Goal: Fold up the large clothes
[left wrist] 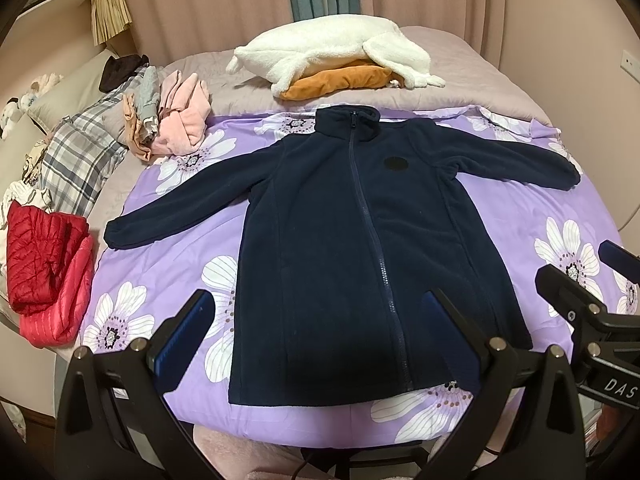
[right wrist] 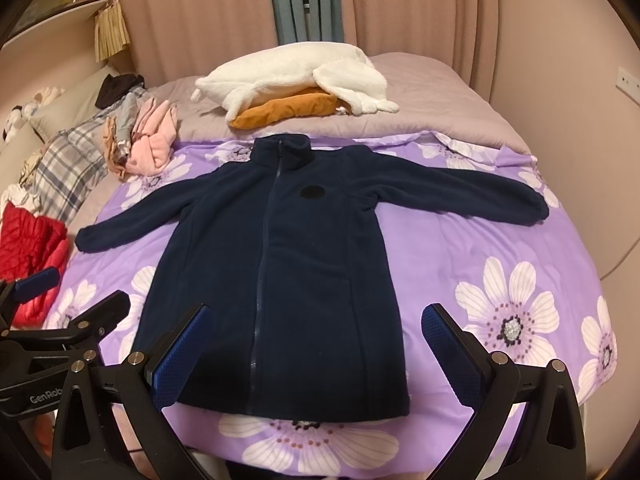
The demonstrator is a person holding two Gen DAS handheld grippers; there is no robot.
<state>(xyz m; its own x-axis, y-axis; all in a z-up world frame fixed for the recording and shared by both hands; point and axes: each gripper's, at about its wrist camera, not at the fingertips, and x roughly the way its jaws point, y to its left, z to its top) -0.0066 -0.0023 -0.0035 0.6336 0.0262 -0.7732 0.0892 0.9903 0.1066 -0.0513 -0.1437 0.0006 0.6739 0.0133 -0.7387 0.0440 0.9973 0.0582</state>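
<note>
A navy fleece jacket (left wrist: pixel 352 248) is lying flat, front up and zipped, on a purple floral sheet (left wrist: pixel 520 216) covering the near part of the bed; both sleeves are spreading outward, collar pointing toward the far end. The left gripper (left wrist: pixel 316 328) is hovering above the jacket's hem, jaws standing wide apart and holding nothing. The right gripper (right wrist: pixel 316 340) is likewise hovering over the lower hem with jaws wide and gripping nothing. Beyond the collar, a white fleece garment (left wrist: pixel 332 50) is resting on an orange one (left wrist: pixel 340 80). At the left edge, a red quilted jacket (left wrist: pixel 44 256) is sitting folded, with a pink garment (left wrist: pixel 182 124) and a plaid pillow (left wrist: pixel 76 160) lying farther back.
</note>
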